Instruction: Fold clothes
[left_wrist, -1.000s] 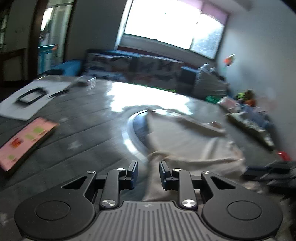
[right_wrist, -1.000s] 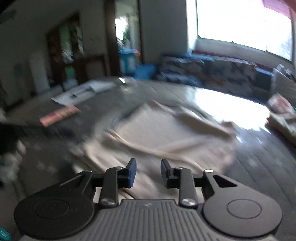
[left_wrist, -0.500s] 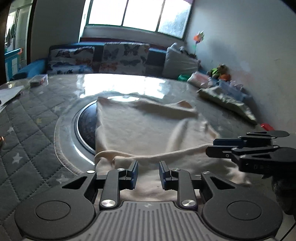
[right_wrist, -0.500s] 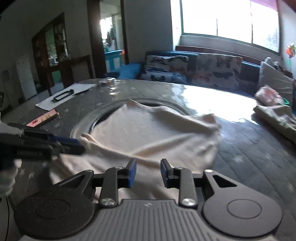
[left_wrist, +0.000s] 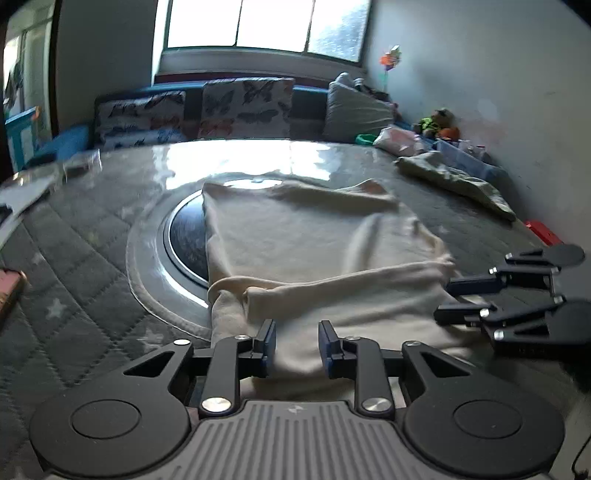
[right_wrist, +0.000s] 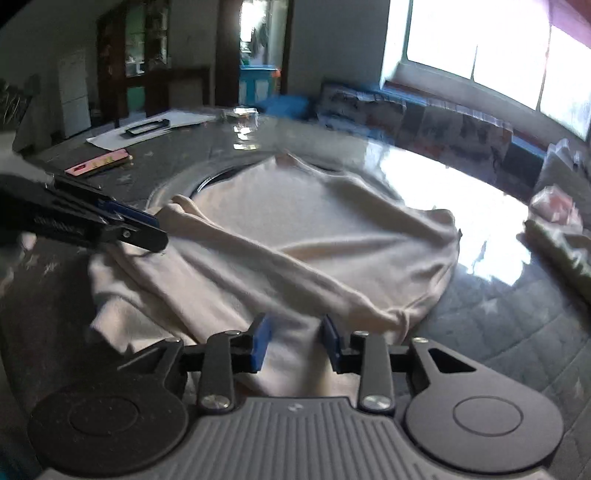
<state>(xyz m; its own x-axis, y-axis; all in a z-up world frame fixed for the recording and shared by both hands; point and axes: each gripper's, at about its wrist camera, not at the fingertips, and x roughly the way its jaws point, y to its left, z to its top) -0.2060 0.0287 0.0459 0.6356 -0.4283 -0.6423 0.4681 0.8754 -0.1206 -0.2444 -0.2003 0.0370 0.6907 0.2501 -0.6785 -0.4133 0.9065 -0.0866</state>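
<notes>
both tools (left_wrist: 297, 349) (right_wrist: 295, 343) have just been opening, dropping closer over the cream garment (left_wrist: 314, 236).

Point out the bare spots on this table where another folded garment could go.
Free: the quilted table cover left of the cream garment, between the round glass insert and the pink booklet; also the glossy strip behind the garment. Crowded: the right edge, with the greenish cloth, and the far left corner, with papers.

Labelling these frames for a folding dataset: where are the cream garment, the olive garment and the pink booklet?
cream garment (left_wrist: 295, 236): left wrist view, flat middle panel.
olive garment (left_wrist: 454, 177): left wrist view, crumpled middle.
pink booklet (right_wrist: 98, 162): right wrist view, cover.
</notes>
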